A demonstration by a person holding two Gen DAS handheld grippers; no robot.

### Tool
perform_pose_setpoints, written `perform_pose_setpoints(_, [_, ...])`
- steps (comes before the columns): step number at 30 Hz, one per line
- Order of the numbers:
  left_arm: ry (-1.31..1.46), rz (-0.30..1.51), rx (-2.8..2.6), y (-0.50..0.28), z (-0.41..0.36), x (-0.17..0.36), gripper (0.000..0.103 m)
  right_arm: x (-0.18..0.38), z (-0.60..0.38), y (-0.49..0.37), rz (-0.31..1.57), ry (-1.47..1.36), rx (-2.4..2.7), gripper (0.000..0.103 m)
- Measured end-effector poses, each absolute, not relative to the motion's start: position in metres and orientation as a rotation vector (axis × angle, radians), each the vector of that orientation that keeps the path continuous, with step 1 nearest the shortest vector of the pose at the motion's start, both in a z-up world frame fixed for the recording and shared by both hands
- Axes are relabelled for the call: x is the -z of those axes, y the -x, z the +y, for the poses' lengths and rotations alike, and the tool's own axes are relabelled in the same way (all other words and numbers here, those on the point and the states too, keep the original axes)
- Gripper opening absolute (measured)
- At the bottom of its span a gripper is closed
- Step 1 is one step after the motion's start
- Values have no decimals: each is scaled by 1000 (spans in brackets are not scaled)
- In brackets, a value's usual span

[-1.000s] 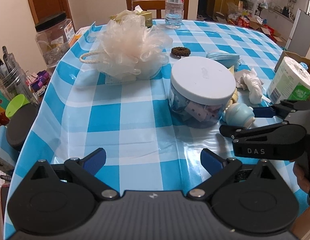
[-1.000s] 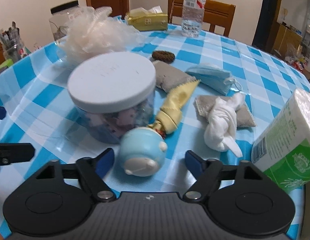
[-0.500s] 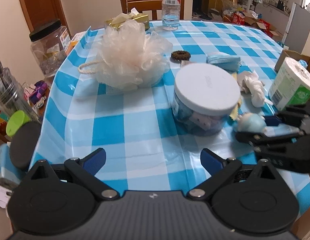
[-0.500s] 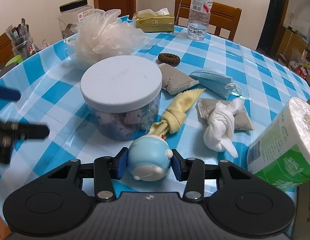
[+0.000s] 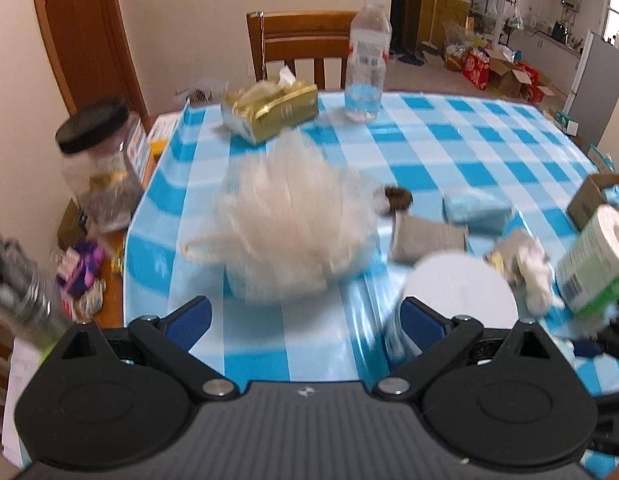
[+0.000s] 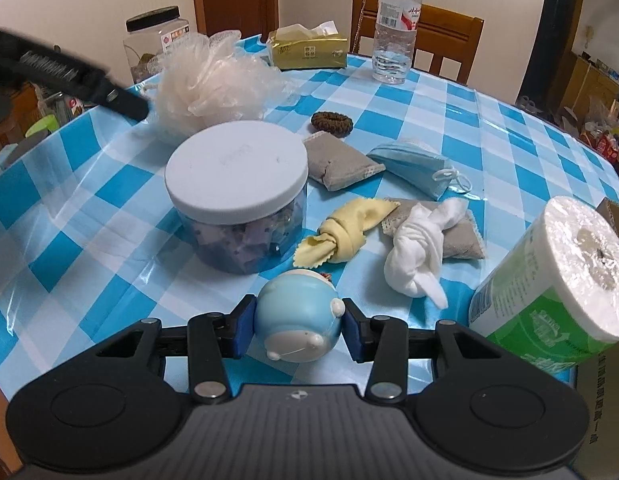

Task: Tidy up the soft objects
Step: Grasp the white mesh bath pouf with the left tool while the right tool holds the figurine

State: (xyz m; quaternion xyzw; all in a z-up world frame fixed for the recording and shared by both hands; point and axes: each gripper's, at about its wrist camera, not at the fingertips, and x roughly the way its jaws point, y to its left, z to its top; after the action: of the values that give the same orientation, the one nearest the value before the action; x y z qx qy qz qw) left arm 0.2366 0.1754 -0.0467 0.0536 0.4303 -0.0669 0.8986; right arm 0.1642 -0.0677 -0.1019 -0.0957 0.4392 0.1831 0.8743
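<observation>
No label on the table [image 6: 449, 112] can be read.

Checked table [image 6: 489, 128] w/ jar [image 6: 237, 184], loofah [image 6: 213, 80], tissue roll [image 6: 549, 280], bottle [image 6: 395, 24].

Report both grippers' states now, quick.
Left gripper: open, nothing between its jaws.
Right gripper: shut on the round blue toy.

Right gripper [image 6: 296, 334] jaws clamped — left gripper [image 5: 305, 322] jaws spread wide.
</observation>
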Motion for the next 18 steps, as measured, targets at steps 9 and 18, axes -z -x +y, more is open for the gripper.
perform_pose_setpoints(9, [-115,833,163,-293,172,44,100,95,-69,-174,915,182,-369,50])
perform_pose_setpoints(18, [-136,855,159,-341,173,77,102,96,-70,-180,931,185,-357,50])
